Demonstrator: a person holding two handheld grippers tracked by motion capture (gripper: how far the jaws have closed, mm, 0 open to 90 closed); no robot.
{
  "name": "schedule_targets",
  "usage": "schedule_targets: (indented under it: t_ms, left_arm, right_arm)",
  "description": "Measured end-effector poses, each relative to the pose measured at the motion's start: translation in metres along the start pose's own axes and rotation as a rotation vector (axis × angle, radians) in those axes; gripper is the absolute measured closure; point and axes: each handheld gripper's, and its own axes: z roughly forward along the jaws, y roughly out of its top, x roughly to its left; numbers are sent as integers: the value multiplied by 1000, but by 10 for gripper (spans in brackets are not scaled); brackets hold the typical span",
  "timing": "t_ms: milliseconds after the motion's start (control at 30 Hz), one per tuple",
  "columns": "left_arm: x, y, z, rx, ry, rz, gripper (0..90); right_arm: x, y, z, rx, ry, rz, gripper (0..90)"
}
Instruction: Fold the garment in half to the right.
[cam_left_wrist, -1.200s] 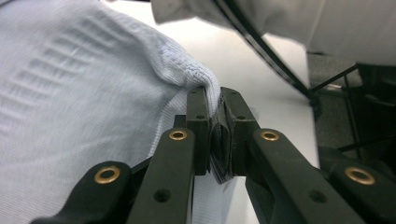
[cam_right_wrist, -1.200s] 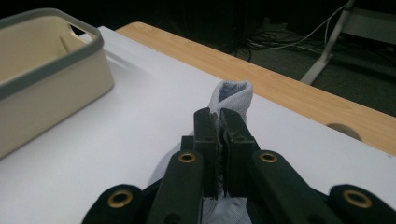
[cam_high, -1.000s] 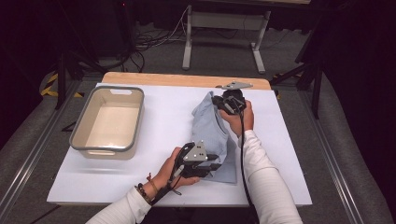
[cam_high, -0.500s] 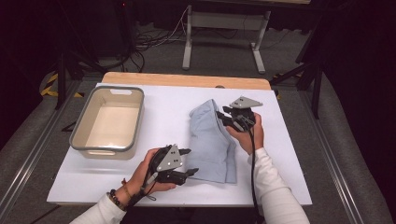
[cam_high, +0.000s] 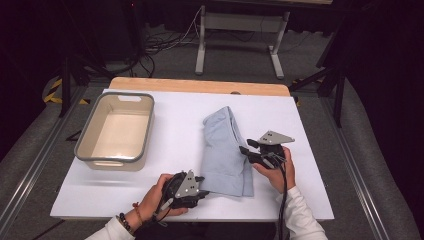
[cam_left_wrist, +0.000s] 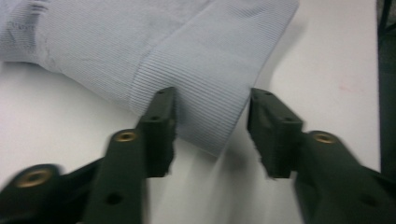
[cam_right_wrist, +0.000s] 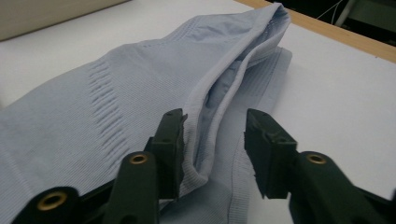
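Observation:
A folded light-blue ribbed cloth (cam_high: 225, 150) lies flat on the white table top (cam_high: 175, 135). My left gripper (cam_high: 202, 190) lies low at the cloth's near left corner. In the left gripper view the hem corner (cam_left_wrist: 219, 84) sits between the jaws of the left gripper (cam_left_wrist: 212, 100). Those jaws have just been closing, and the pads stand off the cloth. My right gripper (cam_high: 246, 152) is at the cloth's right edge. Its jaws have opened within the last second. In the right gripper view a raised fold of the cloth (cam_right_wrist: 212, 98) runs between the jaws of the right gripper (cam_right_wrist: 215, 121), unpinched.
A beige tray with a grey rim (cam_high: 82, 150) stands at the left of the table. A wooden strip (cam_high: 200, 86) runs along the far edge. Metal frame legs and cables lie on the floor beyond. Dark rails flank the table.
The right gripper has come back from the cloth's far end to its right edge and opened. The left gripper has shifted left and nearer, off the near edge. The cloth has settled flat.

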Motion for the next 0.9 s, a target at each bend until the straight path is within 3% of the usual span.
schedule_targets:
  t_ms: [67,233,367,400,500,600,733,900]
  left_arm:
    - [1,-1,2,1,-13,-11,671]
    - [-4,-2,5,16,0,2,804]
    - [-3,-2,4,25,-3,11,829]
    - [-2,-1,3,32,-1,25,829]
    - [-2,-1,2,19,-3,17,828]
    - [-2,0,-1,-4,-6,21,785]
    - [-1,-1,-5,-18,1,13,618]
    - [6,-2,-4,-18,-1,-25,456]
  right_arm:
    - [-1,-2,0,16,3,9,648]
    - [1,-8,-2,53,38,4,729]
    - [6,-13,2,110,30,-21,754]
    - [6,-14,3,113,28,-19,773]
    - [5,-14,4,108,28,-14,838]
    - [5,-12,-1,82,21,-12,845]
    - [5,-3,-21,24,13,-4,847]
    - [0,-6,-25,44,9,3,844]
